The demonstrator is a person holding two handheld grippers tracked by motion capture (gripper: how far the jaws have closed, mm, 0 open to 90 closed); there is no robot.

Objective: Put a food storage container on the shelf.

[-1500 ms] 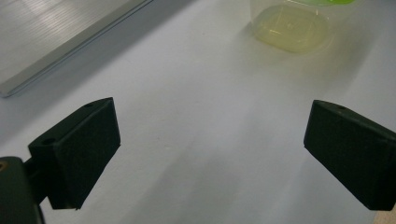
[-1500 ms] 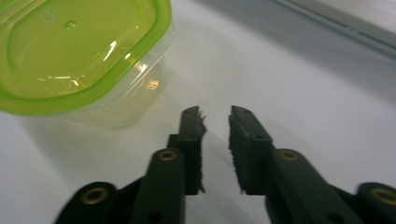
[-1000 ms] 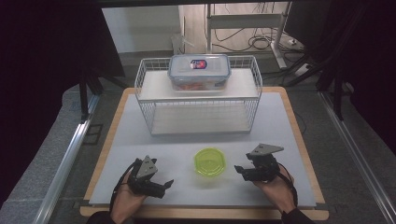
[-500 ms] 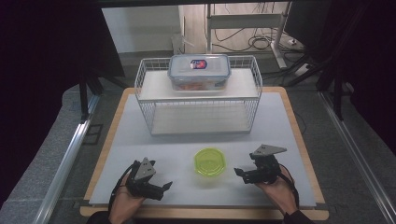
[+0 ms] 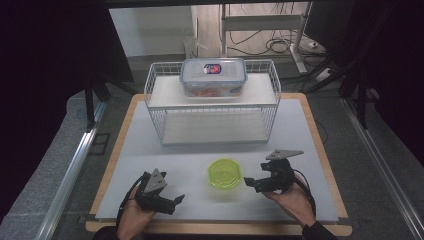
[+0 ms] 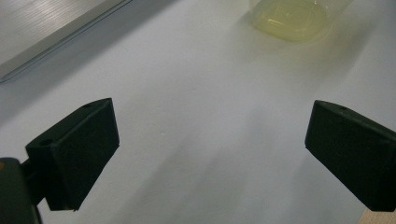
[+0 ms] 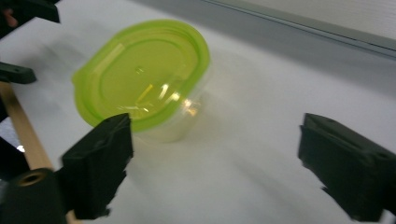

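Observation:
A small clear tub with a lime-green lid [image 5: 225,173] stands on the white mat near the front, between my two grippers. My right gripper [image 5: 251,185] lies just right of it and points at it. In the right gripper view the tub [image 7: 142,81] sits ahead, beyond the left jaw of my right gripper [image 7: 224,172]. Those jaws have just opened wide and eased in a little, with nothing between them. My left gripper [image 5: 172,202] rests left of the tub and stands open [image 6: 210,154] over bare mat, the tub [image 6: 289,18] farther ahead.
A white wire rack [image 5: 212,117] stands at the back of the mat, with a clear box with a blue-rimmed lid [image 5: 213,76] on its top shelf. The table's wooden edge [image 5: 220,227] runs along the front. Dark floor and metal rails flank the table.

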